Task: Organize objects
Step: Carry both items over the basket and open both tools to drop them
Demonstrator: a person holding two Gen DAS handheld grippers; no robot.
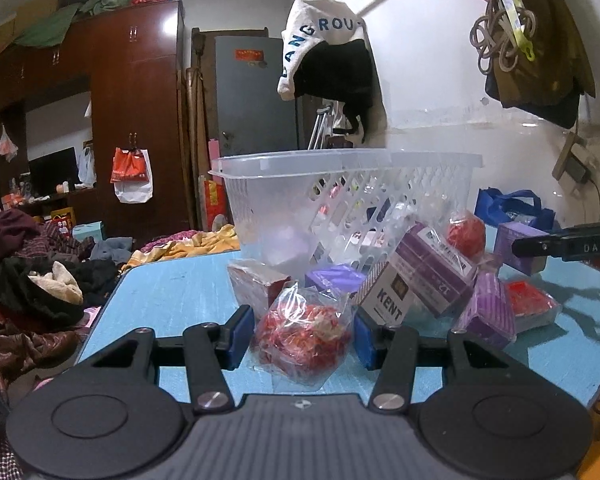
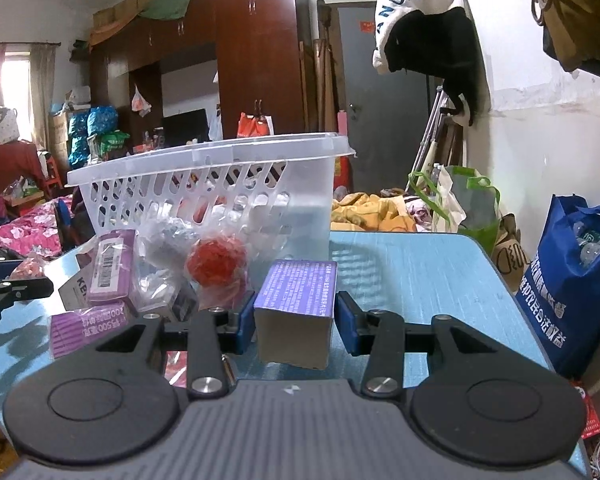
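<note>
Spread tools (image 1: 304,338) (image 2: 296,322) — KENT pack (image 1: 384,300), "ANGROU" cap (image 1: 320,36) — around bag, box.

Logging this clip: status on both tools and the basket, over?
Left tool open, straddling red bagged bundle. Right tool open around purple box, not clamped. Basket behind the pile; boxes and bags crowd its front.

Between the left tongs' blue pads (image 1: 242,334), a clear bag (image 1: 304,334) of red; between the right's, a purple-topped box (image 2: 296,312). Beyond: translucent white lattice basket (image 2: 204,184), blue table (image 2: 420,272).
</note>
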